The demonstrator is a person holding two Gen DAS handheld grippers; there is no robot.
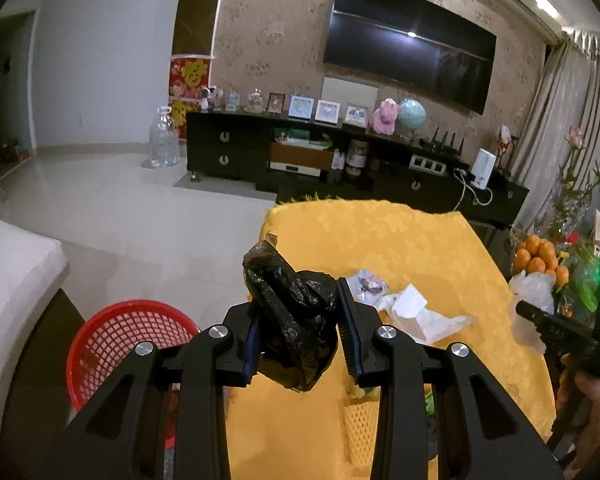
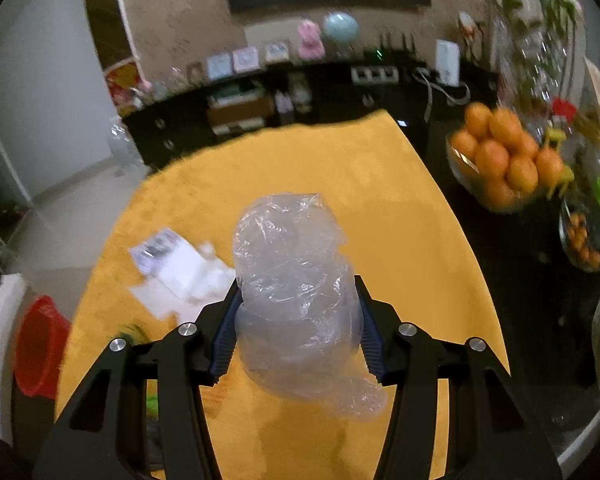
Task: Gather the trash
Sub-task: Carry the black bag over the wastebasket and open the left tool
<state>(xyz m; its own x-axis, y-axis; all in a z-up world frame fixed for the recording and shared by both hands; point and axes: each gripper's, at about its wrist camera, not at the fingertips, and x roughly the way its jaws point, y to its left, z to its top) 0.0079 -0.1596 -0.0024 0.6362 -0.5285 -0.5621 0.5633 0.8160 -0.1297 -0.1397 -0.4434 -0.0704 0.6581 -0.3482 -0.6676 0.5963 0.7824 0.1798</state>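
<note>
My left gripper (image 1: 298,304) is shut on a crumpled black plastic bag (image 1: 296,328), held above the near left corner of the yellow-clothed table (image 1: 400,236). My right gripper (image 2: 297,284) is shut on a wad of clear plastic bag (image 2: 288,240), lifted off the cloth. It also shows at the right edge of the left wrist view, the clear bag (image 1: 530,290) at its tip. White paper and wrappers (image 1: 416,314) (image 2: 180,272) lie on the cloth, with a small crumpled wrapper (image 1: 366,285) beside them. A red mesh basket (image 1: 132,332) (image 2: 40,352) stands on the floor left of the table.
A bowl of oranges (image 2: 500,160) and glass bowls (image 2: 588,236) sit on a dark surface right of the table, with flowers behind. A black TV cabinet (image 1: 228,152) runs along the far wall. A white cushioned seat (image 1: 12,280) is at the left.
</note>
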